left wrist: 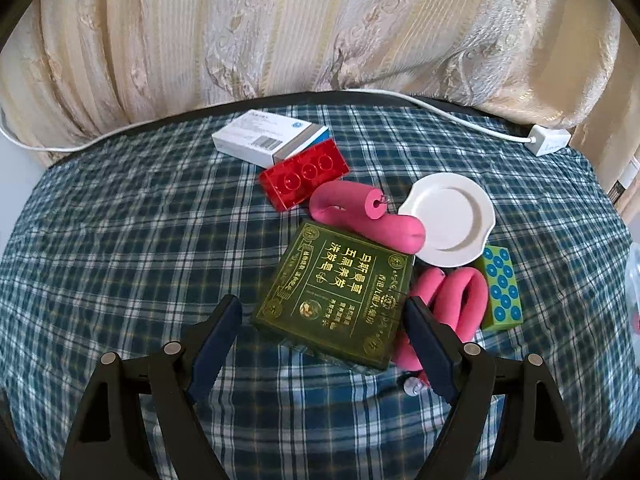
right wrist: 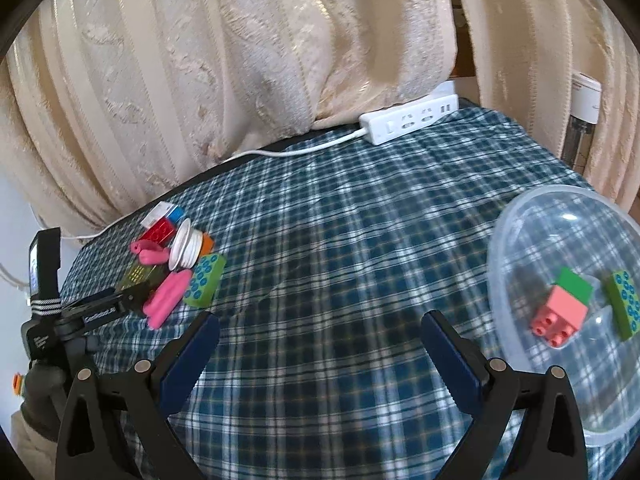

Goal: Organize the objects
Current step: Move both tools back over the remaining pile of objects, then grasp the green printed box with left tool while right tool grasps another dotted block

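Observation:
A dark green box (left wrist: pixel 340 296) with gold lettering lies in a pile on the plaid cloth, and my left gripper (left wrist: pixel 322 312) stands open with its fingers on either side of the box's near end, pads apart from it. Around the box lie pink foam rollers (left wrist: pixel 360 216), a red brick (left wrist: pixel 302 178), a white plate (left wrist: pixel 452 216), a green dotted block (left wrist: pixel 502 288) and a white carton (left wrist: pixel 268 138). My right gripper (right wrist: pixel 320 330) hangs open over bare cloth with nothing between its fingers. A clear bowl (right wrist: pixel 524 216) to its right holds a pink-and-green brick (right wrist: pixel 564 308) and a green dotted block (right wrist: pixel 624 304).
A white power strip (right wrist: pixel 408 120) and its cable lie along the table's far edge under cream curtains (right wrist: pixel 240 60). The pile (right wrist: pixel 176 264) and the left gripper's body (right wrist: pixel 100 304) show at the left of the right wrist view. A tiny clear piece (left wrist: pixel 412 386) lies beside the box.

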The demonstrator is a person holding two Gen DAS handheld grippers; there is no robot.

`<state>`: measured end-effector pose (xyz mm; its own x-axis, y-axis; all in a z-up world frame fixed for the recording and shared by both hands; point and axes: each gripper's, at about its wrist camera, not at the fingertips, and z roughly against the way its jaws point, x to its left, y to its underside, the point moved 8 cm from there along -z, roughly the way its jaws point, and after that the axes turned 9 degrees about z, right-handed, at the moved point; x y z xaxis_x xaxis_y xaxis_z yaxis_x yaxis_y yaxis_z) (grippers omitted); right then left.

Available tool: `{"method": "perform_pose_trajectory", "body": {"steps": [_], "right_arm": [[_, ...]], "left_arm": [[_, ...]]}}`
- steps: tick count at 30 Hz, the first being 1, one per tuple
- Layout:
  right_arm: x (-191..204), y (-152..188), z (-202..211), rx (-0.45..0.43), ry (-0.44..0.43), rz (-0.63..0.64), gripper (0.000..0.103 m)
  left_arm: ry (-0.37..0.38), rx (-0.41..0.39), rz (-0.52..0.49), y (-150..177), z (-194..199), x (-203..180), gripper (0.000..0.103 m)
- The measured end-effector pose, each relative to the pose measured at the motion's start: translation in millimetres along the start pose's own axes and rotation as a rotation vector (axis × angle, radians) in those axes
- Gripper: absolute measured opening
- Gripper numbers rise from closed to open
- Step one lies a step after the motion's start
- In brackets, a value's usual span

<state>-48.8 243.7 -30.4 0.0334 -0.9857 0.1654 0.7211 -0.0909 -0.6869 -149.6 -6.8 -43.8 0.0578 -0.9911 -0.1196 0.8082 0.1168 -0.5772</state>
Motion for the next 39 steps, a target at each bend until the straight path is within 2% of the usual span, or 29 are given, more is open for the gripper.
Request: {"method": "perform_pose_trajectory", "body": {"steps": [11, 18, 24, 30, 39], "right_arm": [[46, -13, -37, 0.058, -0.042, 0.130, 0.102], [75, -17, -64, 0.098, -0.067, 0.196, 0.102], [91, -21, -80, 0.110, -0.049, 0.262, 0.101], [100, -23, -94, 0.134, -0.029, 0.295, 0.093], [105, -20, -109, 0.150, 0.021, 0.353, 0.089]], "left_arm": [[-0.033, -0.001, 0.059, -7, -10, 24, 0.083], [-0.049, -0.020, 0.084, -8, -6, 37, 0.078], [-0.065, -0.048, 0.092, -11, 4, 42, 0.078], [-0.090, -0.078, 0.115, -16, 16, 51, 0.078], [-0.084, -0.089, 0.122, -17, 23, 51, 0.078]]}}
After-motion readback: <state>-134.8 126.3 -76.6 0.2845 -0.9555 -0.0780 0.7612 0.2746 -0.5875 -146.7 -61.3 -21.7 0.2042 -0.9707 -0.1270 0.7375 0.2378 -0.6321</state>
